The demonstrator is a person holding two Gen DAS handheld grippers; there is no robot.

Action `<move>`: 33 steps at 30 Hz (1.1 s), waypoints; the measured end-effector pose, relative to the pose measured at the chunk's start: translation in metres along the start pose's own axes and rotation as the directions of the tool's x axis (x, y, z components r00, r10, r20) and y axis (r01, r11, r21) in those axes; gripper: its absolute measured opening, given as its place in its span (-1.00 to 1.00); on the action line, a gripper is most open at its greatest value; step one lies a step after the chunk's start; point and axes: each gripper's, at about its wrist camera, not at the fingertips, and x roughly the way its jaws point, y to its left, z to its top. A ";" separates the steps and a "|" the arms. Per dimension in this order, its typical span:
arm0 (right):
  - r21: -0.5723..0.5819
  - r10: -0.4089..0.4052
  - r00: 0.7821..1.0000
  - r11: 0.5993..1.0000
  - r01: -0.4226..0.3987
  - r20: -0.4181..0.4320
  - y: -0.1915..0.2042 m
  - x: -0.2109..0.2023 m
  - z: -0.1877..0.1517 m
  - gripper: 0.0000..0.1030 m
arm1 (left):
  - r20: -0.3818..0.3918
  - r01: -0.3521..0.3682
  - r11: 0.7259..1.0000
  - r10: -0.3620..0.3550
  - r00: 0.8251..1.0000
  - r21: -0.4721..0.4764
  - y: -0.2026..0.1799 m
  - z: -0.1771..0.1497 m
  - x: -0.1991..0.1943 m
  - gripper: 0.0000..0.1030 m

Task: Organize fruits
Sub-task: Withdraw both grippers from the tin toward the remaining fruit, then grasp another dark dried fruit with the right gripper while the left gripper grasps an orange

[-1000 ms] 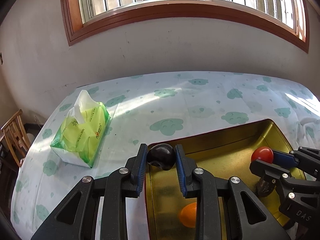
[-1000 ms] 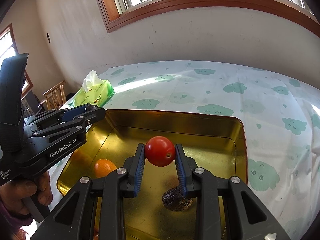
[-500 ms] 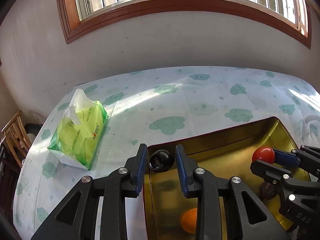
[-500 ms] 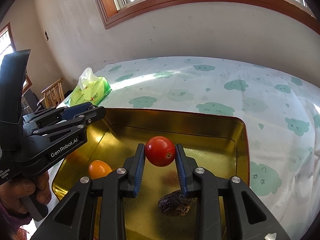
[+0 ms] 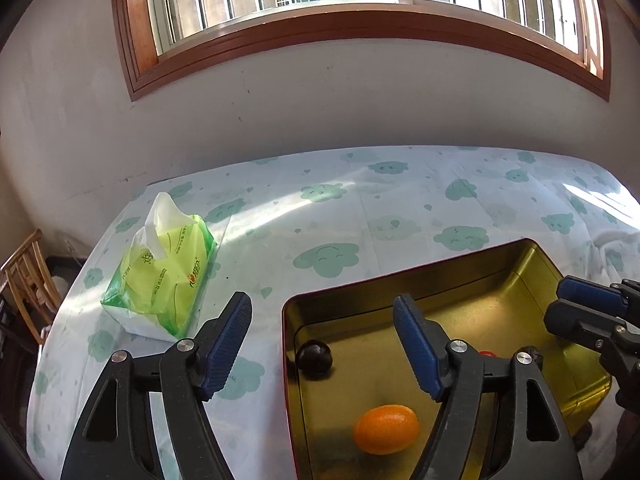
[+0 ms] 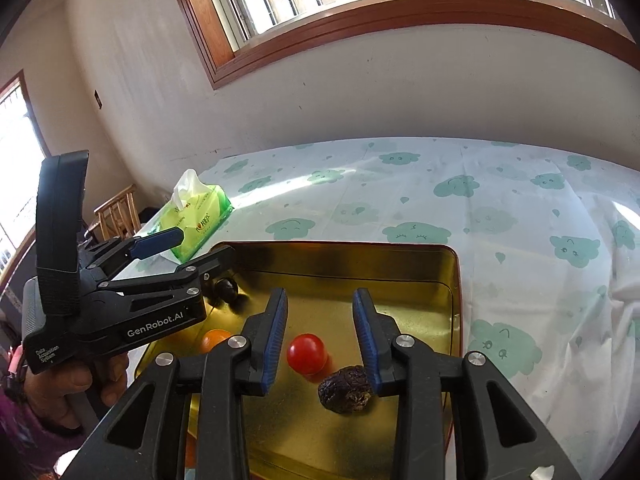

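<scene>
Left wrist view
Your left claw (image 5: 322,344): jaws spread wide and opening, pinching nothing; its pads (image 5: 226,342) touch no fruit.
Dark plum (image 5: 314,359): lies on the floor of the tray, between your left claw's fingers and below their tips, in the tray's far-left corner, clear of both pads.
Orange fruit (image 5: 386,429): nearer to you than the plum, low between the fingers, partly behind the right-hand finger.
Gold tray (image 5: 460,276): its left wall runs up between the two fingers, so the left-hand finger stands over the desk (image 5: 360,208) outside it.
Tissue pack (image 5: 160,276): green, on the desk to the left of the claw and beyond it.
Your right claw (image 5: 580,312): comes in from the right edge above the tray's right side.

Right wrist view
Your right claw (image 6: 320,332): jaws parted and opening, pinching nothing.
Red tomato (image 6: 307,353): sits on the tray floor (image 6: 400,280) between the fingers, a gap on each side.
Wrinkled dark fruit (image 6: 346,389): just right of the tomato, beside the right-hand finger; contact cannot be told.
Plum (image 6: 226,290): far left of this claw, in the tray's corner under your left claw (image 6: 204,248).
Orange fruit (image 6: 215,338): left of the left-hand finger, partly hidden.
Hand (image 6: 60,392): grips the left claw's handle at the left edge.
</scene>
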 end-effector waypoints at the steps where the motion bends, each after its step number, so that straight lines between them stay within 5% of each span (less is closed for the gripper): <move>1: 0.002 0.014 1.000 1.000 -0.014 0.017 -0.002 -0.011 -0.004 -0.32 | 0.020 0.009 1.000 -0.009 1.000 -0.005 0.002 0.000 -0.008 0.47; 7: 0.017 0.061 0.996 0.998 -0.062 0.066 -0.018 -0.072 -0.045 -0.32 | 0.111 0.054 0.999 -0.053 0.992 -0.007 0.015 -0.010 -0.055 0.55; 17: 0.042 0.067 0.995 0.997 -0.064 -0.070 -0.026 -0.098 -0.137 -0.32 | 0.090 0.175 0.984 -0.177 0.980 0.029 0.017 -0.093 -0.103 0.55; 24: 0.028 0.040 0.991 0.999 -0.037 -0.130 -0.015 -0.083 -0.144 -0.32 | 0.008 0.236 0.972 -0.236 0.972 -0.003 0.014 -0.152 -0.103 0.55; 33: -0.027 0.010 0.981 1.000 -0.015 -0.191 0.000 -0.053 -0.135 -0.32 | 0.023 0.284 0.958 -0.284 0.959 -0.047 0.018 -0.167 -0.105 0.55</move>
